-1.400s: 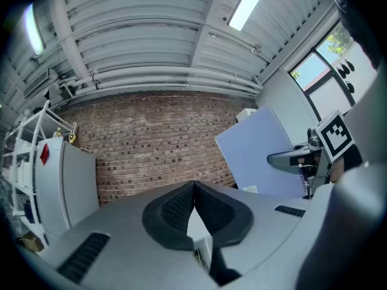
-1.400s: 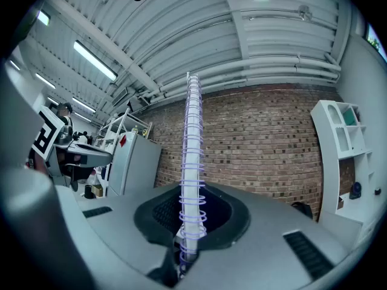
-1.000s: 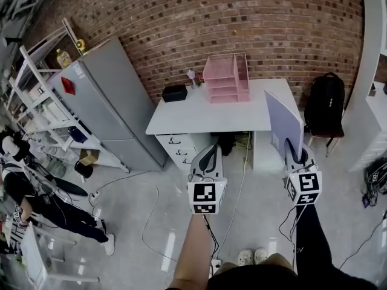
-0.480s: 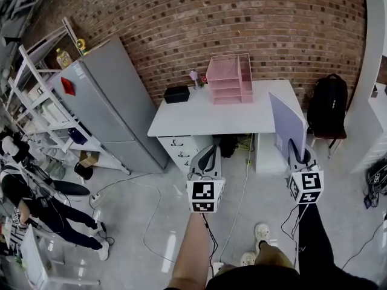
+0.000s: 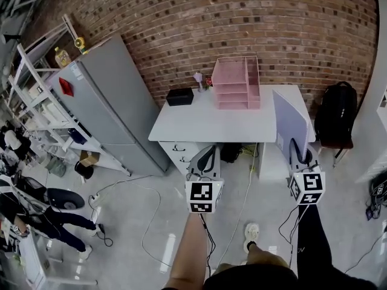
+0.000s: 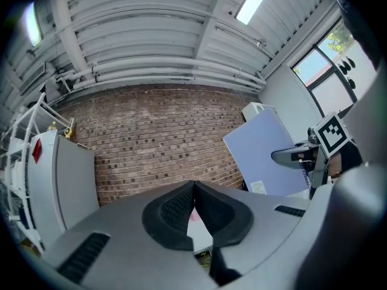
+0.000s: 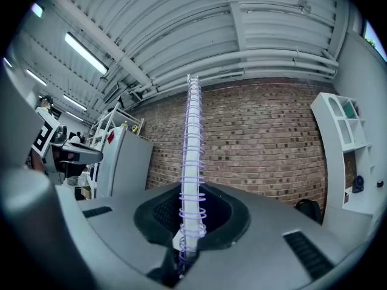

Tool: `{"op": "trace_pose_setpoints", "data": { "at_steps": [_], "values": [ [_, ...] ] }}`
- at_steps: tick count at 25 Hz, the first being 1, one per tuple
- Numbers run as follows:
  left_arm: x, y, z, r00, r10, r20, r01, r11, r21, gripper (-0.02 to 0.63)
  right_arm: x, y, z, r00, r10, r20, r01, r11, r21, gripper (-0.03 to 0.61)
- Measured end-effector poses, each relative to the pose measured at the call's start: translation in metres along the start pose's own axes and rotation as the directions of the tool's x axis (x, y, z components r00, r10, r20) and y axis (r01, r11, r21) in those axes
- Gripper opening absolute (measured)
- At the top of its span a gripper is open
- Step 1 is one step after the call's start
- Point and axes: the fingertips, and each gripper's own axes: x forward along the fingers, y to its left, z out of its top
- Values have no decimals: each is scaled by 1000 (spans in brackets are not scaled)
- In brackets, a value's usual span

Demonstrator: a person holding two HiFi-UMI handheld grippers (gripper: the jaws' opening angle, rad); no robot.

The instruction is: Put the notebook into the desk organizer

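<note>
A lavender spiral-bound notebook [image 5: 289,124] stands upright in my right gripper [image 5: 297,151], whose jaws are shut on its lower edge; the right gripper view shows the purple spiral [image 7: 191,180] edge-on between the pads. The notebook's cover [image 6: 266,156] also shows in the left gripper view. A pink tiered desk organizer [image 5: 236,83] sits at the back of the white desk [image 5: 205,122], against the brick wall. My left gripper [image 5: 205,156] is held in front of the desk over the floor, shut with nothing in it. Both grippers are short of the desk.
A black box [image 5: 180,96] and a small lamp [image 5: 198,79] sit on the desk's back left. A grey cabinet [image 5: 109,101] stands left of the desk, white shelving [image 5: 36,95] beyond it. A black backpack [image 5: 336,115] rests on a chair at right. Cables [image 5: 151,210] trail on the floor.
The view has moved closer to the desk; the person has stepped forward. Both grippers keep their pose and the notebook stays gripped. People at left have shifted.
</note>
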Motion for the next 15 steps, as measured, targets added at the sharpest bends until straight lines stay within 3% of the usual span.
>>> {"op": "trace_pose_setpoints", "data": {
  "at_steps": [15],
  "values": [
    [158,72,-34,998,55,-19,-55,998,4,15,183,-37,-23,998,55,27,-55,998,-7,49]
  ]
}}
